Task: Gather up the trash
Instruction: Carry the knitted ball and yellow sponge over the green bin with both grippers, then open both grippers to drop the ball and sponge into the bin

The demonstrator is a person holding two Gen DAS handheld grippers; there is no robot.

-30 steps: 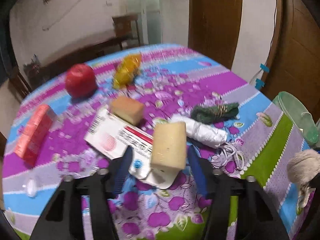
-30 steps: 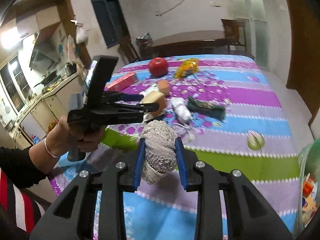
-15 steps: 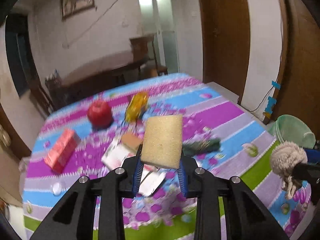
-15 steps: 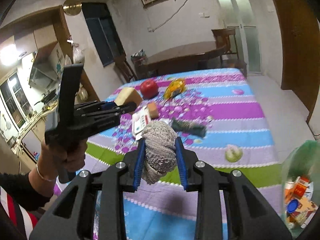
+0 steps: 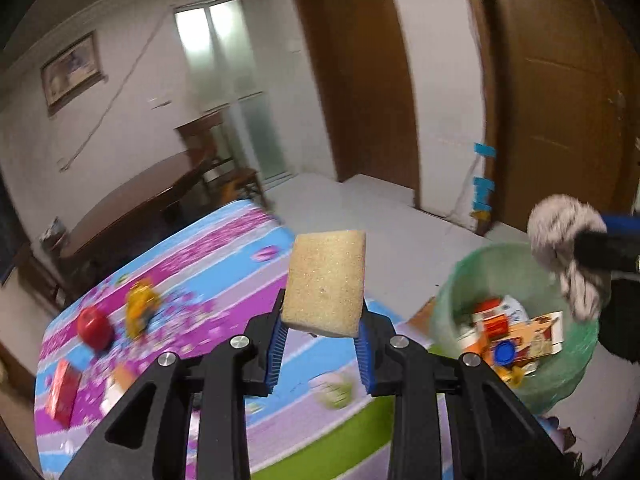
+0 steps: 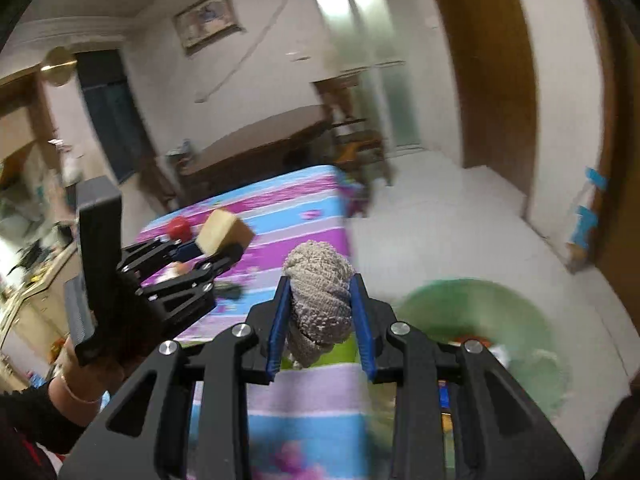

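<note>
My left gripper (image 5: 321, 324) is shut on a tan sponge (image 5: 326, 280) and holds it in the air over the table's right edge. My right gripper (image 6: 320, 300) is shut on a grey knotted rag (image 6: 318, 292). The rag also shows in the left wrist view (image 5: 560, 232), above the green trash bin (image 5: 448, 300) on the floor, which holds boxes and a blue cap. In the right wrist view the bin (image 6: 520, 308) is blurred, low right. The left gripper with the sponge (image 6: 224, 232) shows there at the left.
The table with the purple, blue and green flowered cloth (image 5: 224, 248) carries a red apple (image 5: 94, 326), a yellow wrapper (image 5: 138, 312) and a red box (image 5: 62, 390). Brown doors (image 5: 560, 100) stand behind the bin. A dark wooden table (image 6: 260, 140) is farther back.
Both grippers have swung right, away from the table's middle toward the bin. The sponge was lifted off the table; the rag now hangs over the bin.
</note>
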